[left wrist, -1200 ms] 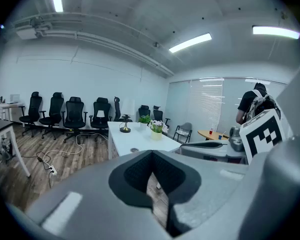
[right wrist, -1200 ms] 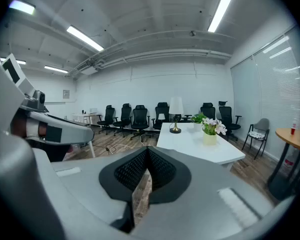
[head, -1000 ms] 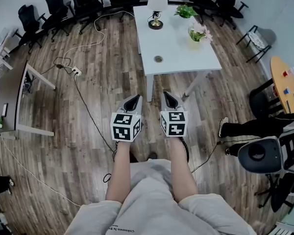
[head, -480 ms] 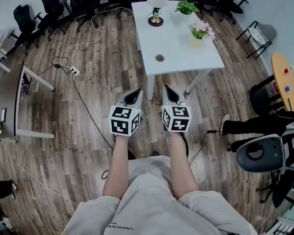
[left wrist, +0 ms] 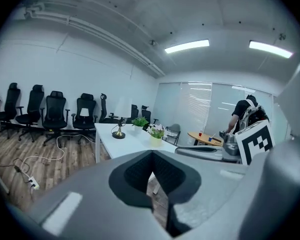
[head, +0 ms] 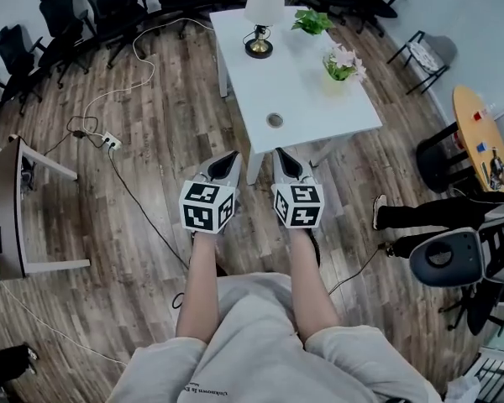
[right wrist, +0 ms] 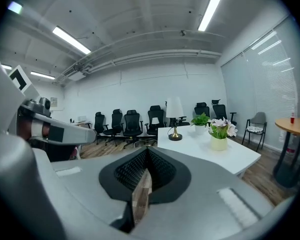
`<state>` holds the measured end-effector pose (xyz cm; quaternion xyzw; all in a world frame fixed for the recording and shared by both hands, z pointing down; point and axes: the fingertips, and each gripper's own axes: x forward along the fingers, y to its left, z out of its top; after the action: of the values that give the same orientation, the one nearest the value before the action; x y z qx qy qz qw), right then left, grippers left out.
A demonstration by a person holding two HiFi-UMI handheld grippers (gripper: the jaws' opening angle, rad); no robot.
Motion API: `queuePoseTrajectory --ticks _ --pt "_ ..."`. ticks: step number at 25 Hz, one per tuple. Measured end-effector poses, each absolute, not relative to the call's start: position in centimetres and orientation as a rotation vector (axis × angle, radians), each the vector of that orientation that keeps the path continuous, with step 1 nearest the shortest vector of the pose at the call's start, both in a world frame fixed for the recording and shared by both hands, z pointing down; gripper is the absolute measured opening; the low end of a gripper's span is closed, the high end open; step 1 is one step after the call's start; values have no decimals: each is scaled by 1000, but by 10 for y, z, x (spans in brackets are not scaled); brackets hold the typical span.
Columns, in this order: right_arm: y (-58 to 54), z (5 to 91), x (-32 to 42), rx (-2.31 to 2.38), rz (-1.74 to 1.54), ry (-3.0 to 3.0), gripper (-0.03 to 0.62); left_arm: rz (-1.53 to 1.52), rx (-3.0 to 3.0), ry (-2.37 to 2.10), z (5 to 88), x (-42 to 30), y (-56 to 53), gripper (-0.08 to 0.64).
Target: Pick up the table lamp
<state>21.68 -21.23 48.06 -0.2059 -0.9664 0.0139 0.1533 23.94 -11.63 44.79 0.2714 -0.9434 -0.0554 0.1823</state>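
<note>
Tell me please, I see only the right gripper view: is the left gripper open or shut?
Observer: The left gripper is shut, with nothing between its jaws.
Operator: Is anything on the table nearer to us than the lamp?
Observer: Yes. A round grommet sits in the white table, between its near edge and the table lamp.
Operator: What lies on the ground to the left of the table?
Observer: A power strip lies on the floor there, with cables running from it.
</note>
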Motion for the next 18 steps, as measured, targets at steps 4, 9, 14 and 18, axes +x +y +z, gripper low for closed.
queuePoseTrajectory --ticks 4,9,14,18 --pt "-192 476 195 -485 38 -2797 25 -177 861 -2602 455 219 -91 2" --pt "-160 478 162 -361 35 -2815 25 -168 937 -2534 467 189 -53 1" --pt "-122 484 132 -253 83 -2841 25 -129 991 -2499 473 164 -9 0" --pt "-86 497 112 -237 97 -2837 25 -117 985 -2498 478 145 29 0"
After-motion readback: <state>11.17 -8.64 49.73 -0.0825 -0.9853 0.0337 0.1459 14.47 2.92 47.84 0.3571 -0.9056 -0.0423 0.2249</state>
